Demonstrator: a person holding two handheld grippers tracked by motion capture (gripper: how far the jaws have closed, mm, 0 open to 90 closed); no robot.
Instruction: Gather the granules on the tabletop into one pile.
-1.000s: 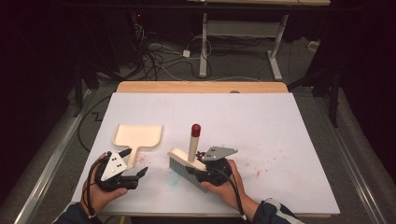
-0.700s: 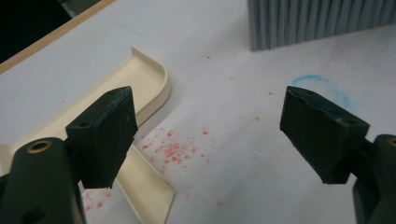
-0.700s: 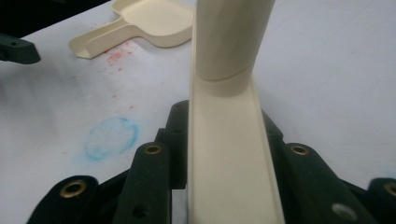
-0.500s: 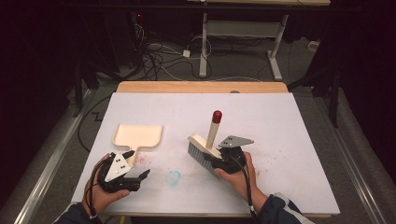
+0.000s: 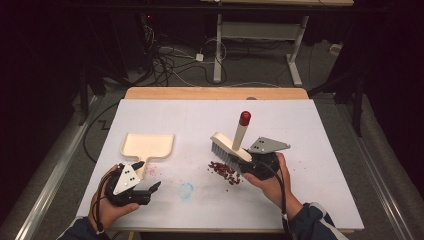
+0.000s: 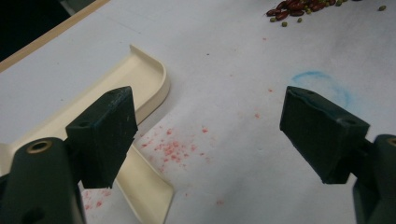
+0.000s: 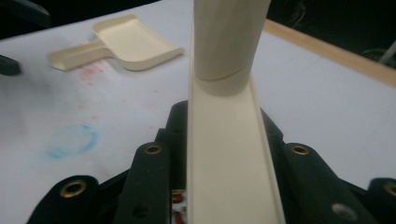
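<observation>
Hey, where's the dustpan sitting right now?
In the high view, the dustpan lies flat on the table's left half, just beyond the open left gripper, well left of the brush.

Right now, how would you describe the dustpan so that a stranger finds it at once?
On the white table, look at its left half, just ahead of the open left gripper. The dustpan lies flat there, cream, empty; unlike the brush, it has no bristles or red cap.
</observation>
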